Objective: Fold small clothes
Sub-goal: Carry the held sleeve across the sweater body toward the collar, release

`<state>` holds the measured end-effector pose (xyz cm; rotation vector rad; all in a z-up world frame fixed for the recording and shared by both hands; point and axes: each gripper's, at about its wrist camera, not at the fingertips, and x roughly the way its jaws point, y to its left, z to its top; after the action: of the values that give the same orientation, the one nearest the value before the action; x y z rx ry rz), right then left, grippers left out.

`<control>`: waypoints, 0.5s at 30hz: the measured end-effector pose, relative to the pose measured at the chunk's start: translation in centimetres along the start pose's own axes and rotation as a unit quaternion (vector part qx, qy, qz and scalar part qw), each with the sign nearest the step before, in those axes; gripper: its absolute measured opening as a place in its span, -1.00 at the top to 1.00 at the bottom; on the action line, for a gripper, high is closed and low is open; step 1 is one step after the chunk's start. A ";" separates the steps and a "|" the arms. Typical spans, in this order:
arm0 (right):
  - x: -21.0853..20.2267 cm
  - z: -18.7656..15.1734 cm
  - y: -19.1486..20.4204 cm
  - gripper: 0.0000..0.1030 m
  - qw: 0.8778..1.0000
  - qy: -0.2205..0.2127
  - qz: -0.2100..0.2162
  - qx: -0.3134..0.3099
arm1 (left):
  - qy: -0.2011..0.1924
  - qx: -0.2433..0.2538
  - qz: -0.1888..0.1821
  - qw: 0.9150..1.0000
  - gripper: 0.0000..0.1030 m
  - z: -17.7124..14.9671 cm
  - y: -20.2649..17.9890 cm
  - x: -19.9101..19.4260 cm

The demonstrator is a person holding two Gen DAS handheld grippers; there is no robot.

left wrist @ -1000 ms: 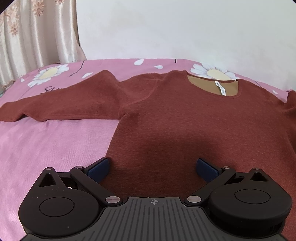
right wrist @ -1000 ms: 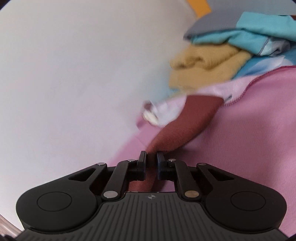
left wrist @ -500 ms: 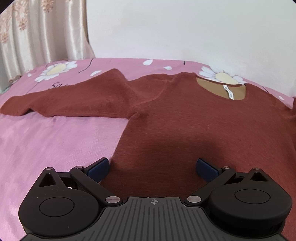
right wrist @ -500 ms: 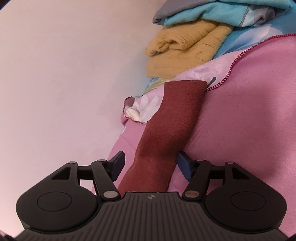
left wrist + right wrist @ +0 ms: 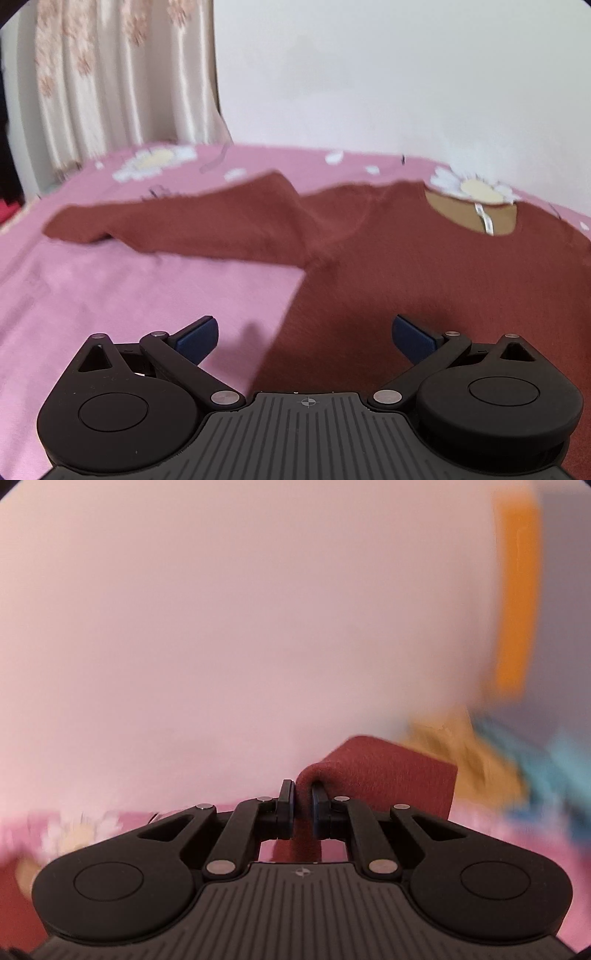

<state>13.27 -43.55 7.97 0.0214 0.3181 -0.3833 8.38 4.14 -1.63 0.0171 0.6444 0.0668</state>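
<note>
A rust-brown long-sleeved sweater (image 5: 424, 266) lies flat on a pink flowered bedspread (image 5: 129, 295), neck opening with a white label at the far right, its left sleeve (image 5: 177, 225) stretched out to the left. My left gripper (image 5: 304, 334) is open and empty, low over the sweater's left side edge. My right gripper (image 5: 303, 799) is shut on the sweater's other sleeve (image 5: 388, 771), which is lifted and folds over the fingers, the cuff hanging to the right.
A pale wall (image 5: 388, 74) stands behind the bed and a cream flowered curtain (image 5: 110, 85) hangs at the far left. In the right wrist view, a blurred pile of yellow (image 5: 465, 757) and blue clothes (image 5: 546, 775) lies to the right.
My right gripper opened over the sleeve, then shut on it again and lifted it. My left gripper has shifted left, from over the sweater's body to its side edge.
</note>
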 end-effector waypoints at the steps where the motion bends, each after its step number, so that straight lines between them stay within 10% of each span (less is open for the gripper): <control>1: -1.3 0.0 3.1 0.77 0.998 -0.024 0.011 -0.054 | -0.009 0.000 0.000 1.000 -1.00 0.2 0.3 -0.5; 5: -5.5 -2.9 15.1 0.74 0.968 -0.089 0.077 -0.221 | -0.038 -0.002 0.000 0.999 -1.00 0.8 2.0 -1.8; 9: -5.8 -9.3 25.9 0.58 0.929 -0.005 0.162 -0.333 | -0.035 0.003 0.018 0.999 -1.00 0.2 3.1 -1.0; 12: -6.0 -14.7 29.9 0.55 0.887 0.026 0.151 -0.436 | -0.002 -0.003 0.020 1.000 -1.00 -1.1 4.2 0.6; 15: -6.9 -15.8 30.5 0.35 0.883 0.000 0.115 -0.455 | 0.008 -0.030 -0.008 0.999 -1.00 -0.9 5.2 1.0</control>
<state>13.77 -11.50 -6.13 -0.8600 0.4666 0.0329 8.36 9.39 -2.73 -0.0466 0.6573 0.0714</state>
